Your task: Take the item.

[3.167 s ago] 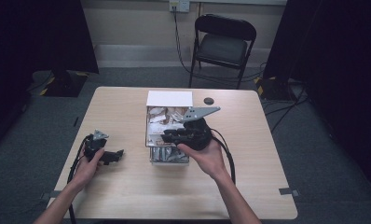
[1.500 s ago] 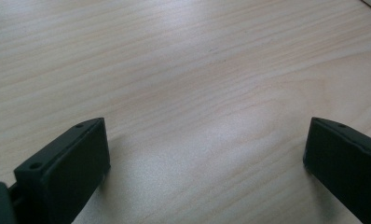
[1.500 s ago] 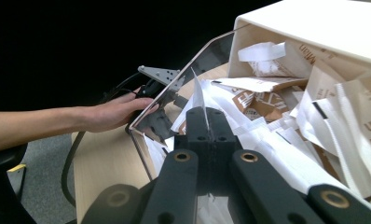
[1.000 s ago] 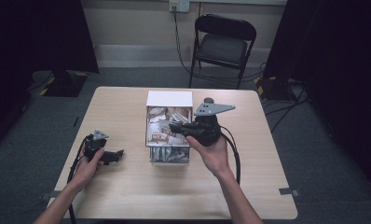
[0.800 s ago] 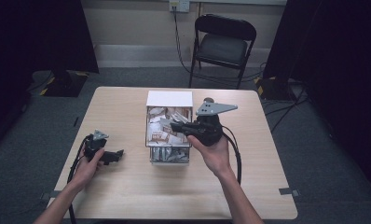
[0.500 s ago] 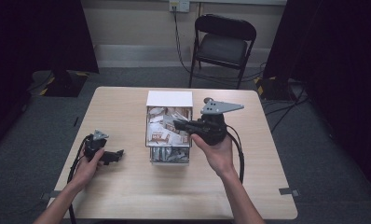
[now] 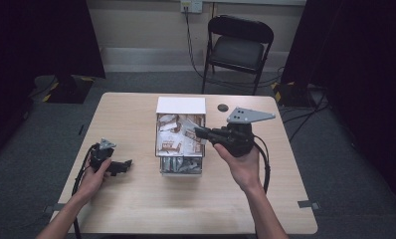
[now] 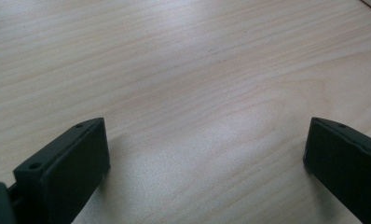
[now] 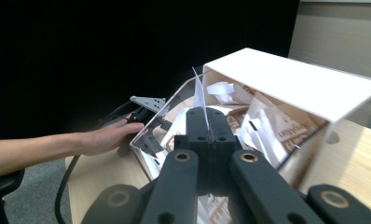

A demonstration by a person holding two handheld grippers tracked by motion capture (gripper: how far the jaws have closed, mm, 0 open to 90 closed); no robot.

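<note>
A clear box (image 7: 180, 105) with a white cover over its far end stands mid-table, holding several brown-and-white packets (image 7: 170, 143). My right gripper (image 7: 198, 132) hovers over the box's right side, pointing left, shut on a thin white packet (image 7: 189, 127). In the right gripper view the packet (image 9: 198, 91) stands edge-on between the closed jaws of the right gripper (image 9: 206, 115), above the box (image 9: 291, 81). My left gripper (image 7: 127, 163) rests on the table left of the box. Its jaws are wide apart over bare wood in the left gripper view (image 8: 204, 140).
A small black disc (image 7: 223, 107) lies on the table (image 7: 136, 209) behind the box's right corner. A folding chair (image 7: 238, 42) stands beyond the far edge. Cables trail from both grippers toward the front edge.
My right gripper has risen out of the box and drawn back to the right, bringing the white packet with it. The left gripper has stayed put.
</note>
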